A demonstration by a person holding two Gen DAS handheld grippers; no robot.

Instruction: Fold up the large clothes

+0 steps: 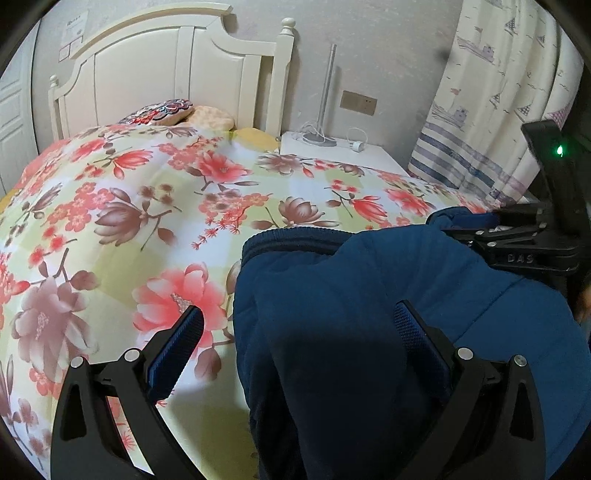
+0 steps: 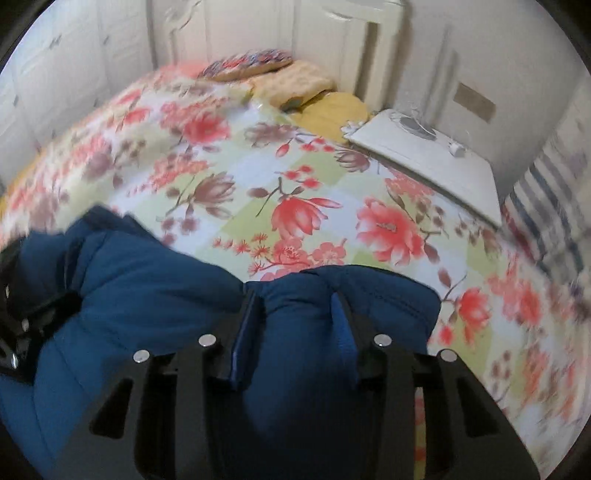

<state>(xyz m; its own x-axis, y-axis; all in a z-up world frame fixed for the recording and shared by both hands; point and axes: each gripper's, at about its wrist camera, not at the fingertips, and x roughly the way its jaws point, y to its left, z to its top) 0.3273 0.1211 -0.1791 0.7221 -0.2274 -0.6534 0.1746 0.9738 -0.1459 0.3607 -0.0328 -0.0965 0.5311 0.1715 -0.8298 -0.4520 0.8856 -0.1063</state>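
Right wrist view, though blurred: right gripper [image 2: 295, 314] clamps a bunched fold of the blue garment [image 2: 147, 295] on the bed [image 2: 295, 177] — left gripper [image 1: 295, 332] gapes wide, empty; folding probably half done.

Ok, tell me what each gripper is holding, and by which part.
Right gripper pinches a bunched fold of the padded blue jacket near its edge. Left gripper is open, holding nothing.

Legible text, one item: raised letters "DAS" on the black body of the right gripper [image 1: 476, 230], far right of the left gripper [image 1: 299, 328] and beyond its fingertips. Wall notice [image 1: 75, 24] beyond, upper left: print too small to read.
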